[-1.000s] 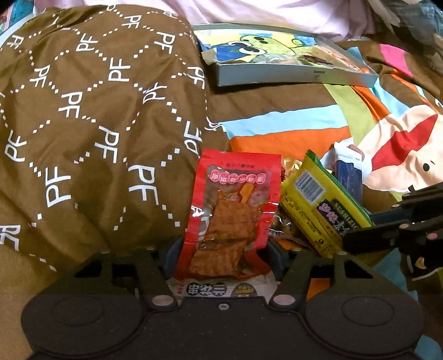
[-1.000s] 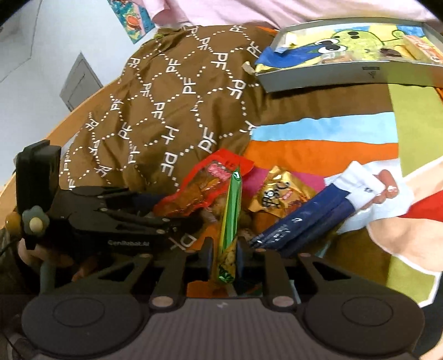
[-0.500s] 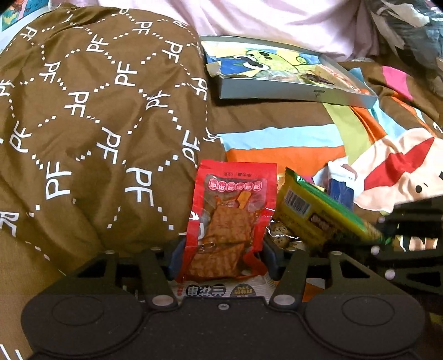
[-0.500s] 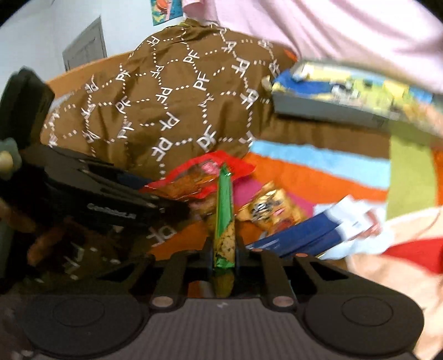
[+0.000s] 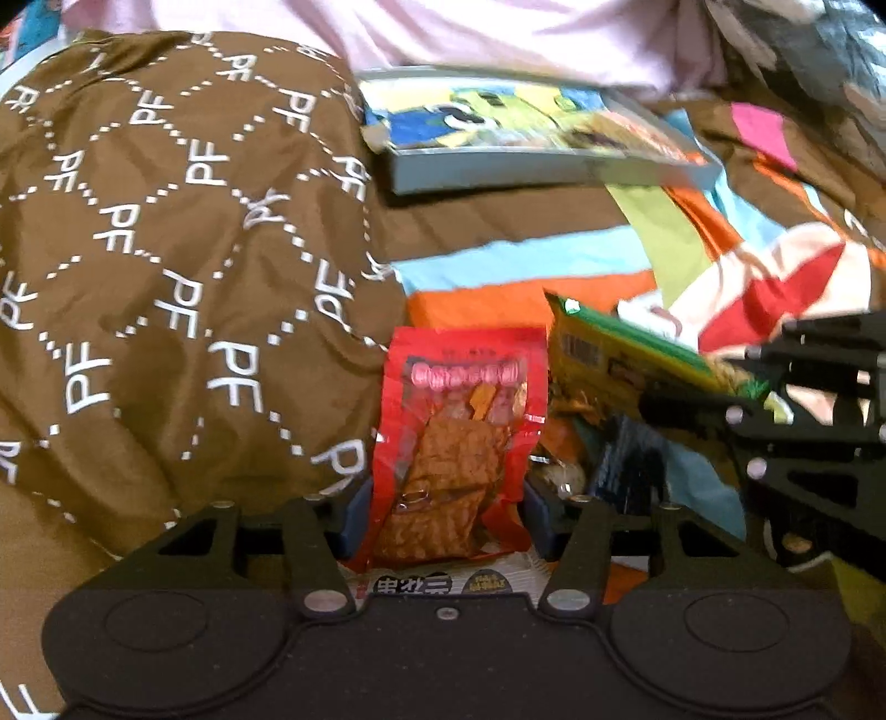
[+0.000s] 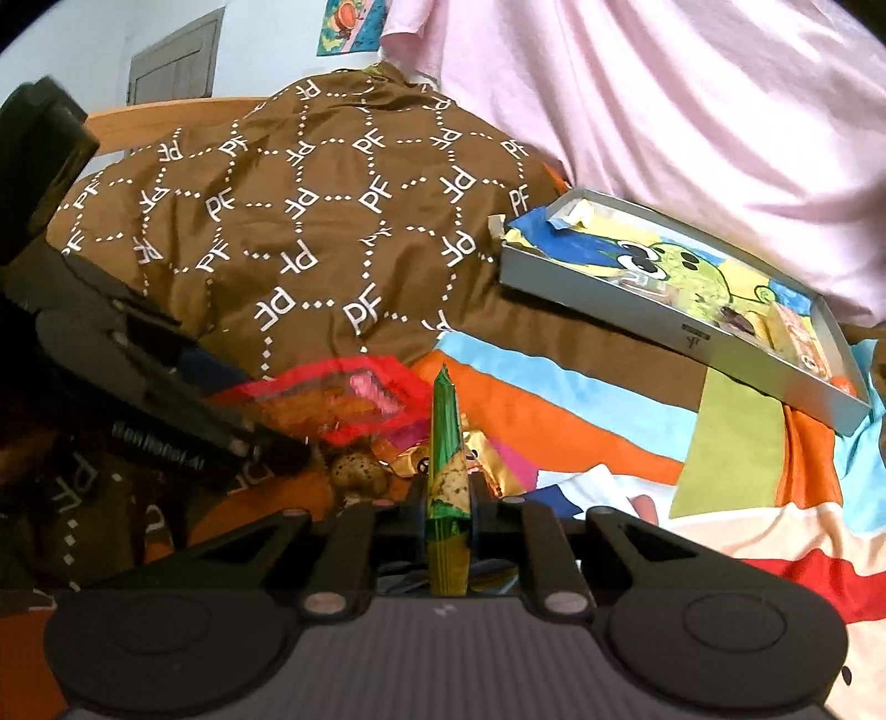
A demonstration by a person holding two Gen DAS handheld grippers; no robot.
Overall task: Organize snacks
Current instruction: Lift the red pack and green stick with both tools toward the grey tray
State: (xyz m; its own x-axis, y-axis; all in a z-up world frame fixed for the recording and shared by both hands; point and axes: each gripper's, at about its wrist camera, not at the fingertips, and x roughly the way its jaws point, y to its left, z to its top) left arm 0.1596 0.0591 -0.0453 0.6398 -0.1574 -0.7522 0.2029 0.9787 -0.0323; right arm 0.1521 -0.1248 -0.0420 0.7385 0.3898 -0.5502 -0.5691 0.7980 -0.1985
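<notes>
Partway thru. Left hand-held gripper clamped on red pkt, right hand-held gripper pinching green pkt. Grey tray at 2 o'clock holds few snacks; loose pile left on bed.

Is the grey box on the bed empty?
No, the grey box holds a cartoon-printed sheet and some snack packets at its right end.

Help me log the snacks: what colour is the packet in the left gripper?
Red packet, brown contents visible; clearest in the left wrist view.

Brown quilt, pale blue wall
</notes>
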